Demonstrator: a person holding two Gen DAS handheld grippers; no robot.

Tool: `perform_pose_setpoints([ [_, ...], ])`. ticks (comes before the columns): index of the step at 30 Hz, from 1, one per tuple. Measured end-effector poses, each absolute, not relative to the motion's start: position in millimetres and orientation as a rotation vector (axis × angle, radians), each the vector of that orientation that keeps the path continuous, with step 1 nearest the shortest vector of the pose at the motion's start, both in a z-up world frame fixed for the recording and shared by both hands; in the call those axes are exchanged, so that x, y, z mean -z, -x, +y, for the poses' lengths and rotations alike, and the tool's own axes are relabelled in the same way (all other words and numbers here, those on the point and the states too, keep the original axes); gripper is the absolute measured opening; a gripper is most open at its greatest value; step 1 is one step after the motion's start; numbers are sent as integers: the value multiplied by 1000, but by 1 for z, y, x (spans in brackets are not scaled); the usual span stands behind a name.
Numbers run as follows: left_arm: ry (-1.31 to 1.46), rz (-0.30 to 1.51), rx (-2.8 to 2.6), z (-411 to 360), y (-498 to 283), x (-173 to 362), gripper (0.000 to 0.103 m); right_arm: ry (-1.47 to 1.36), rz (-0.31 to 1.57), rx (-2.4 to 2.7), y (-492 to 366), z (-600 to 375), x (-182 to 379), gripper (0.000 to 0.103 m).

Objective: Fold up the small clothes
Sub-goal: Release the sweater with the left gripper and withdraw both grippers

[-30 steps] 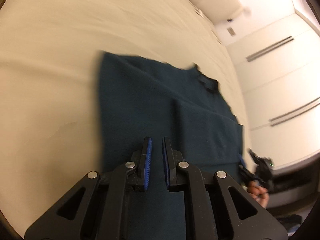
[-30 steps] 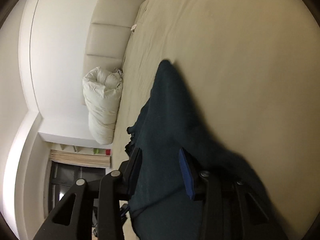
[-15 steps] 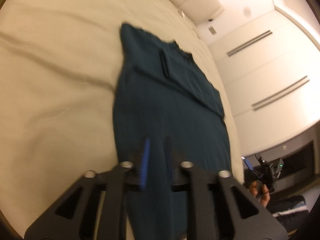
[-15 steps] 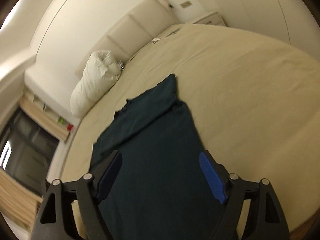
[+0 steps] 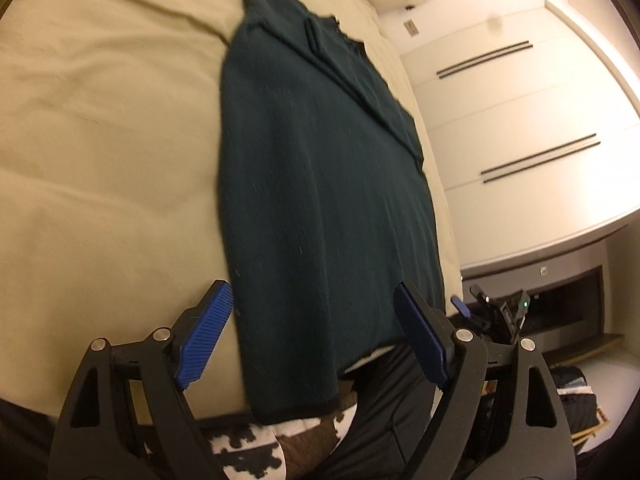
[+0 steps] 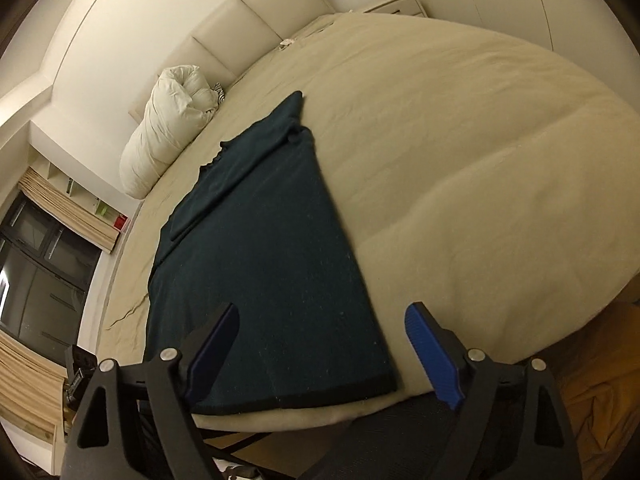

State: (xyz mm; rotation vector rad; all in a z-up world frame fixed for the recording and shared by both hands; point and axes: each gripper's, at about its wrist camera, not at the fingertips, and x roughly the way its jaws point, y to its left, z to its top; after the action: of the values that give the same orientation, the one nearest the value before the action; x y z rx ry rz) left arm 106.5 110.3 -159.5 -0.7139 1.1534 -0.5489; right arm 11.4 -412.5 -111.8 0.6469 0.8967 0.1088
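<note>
A dark teal knitted garment (image 5: 320, 180) lies flat on the beige bed (image 5: 100, 140), folded lengthwise into a long strip. Its hem reaches the bed's near edge. My left gripper (image 5: 312, 292) hovers over the hem end, its jaws opening wide; the cloth lies below them, and the blue pads (image 5: 204, 340) do not press on it. In the right wrist view the same garment (image 6: 264, 260) runs away from my right gripper (image 6: 322, 312). That gripper stands wide over the hem's corner with its jaws closing slightly, and it grips nothing.
A rolled white duvet (image 6: 168, 128) lies by the padded headboard (image 6: 256, 16). White wardrobe doors (image 5: 520, 120) stand beyond the bed's right side. A person's dark trousers (image 5: 392, 400) and a black-and-white patterned cloth (image 5: 248, 448) show below the bed edge.
Both grippers let go of the garment, opened wide and drew back to the bed's near edge. The garment, lifted in the right gripper before, now lies flat.
</note>
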Motion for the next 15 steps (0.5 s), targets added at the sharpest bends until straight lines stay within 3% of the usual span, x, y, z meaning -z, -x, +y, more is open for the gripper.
perform_pose_setpoints([
  [15,697,1202,570,99,-100,165,83,-680,985,-122,-21,-420,139,81],
])
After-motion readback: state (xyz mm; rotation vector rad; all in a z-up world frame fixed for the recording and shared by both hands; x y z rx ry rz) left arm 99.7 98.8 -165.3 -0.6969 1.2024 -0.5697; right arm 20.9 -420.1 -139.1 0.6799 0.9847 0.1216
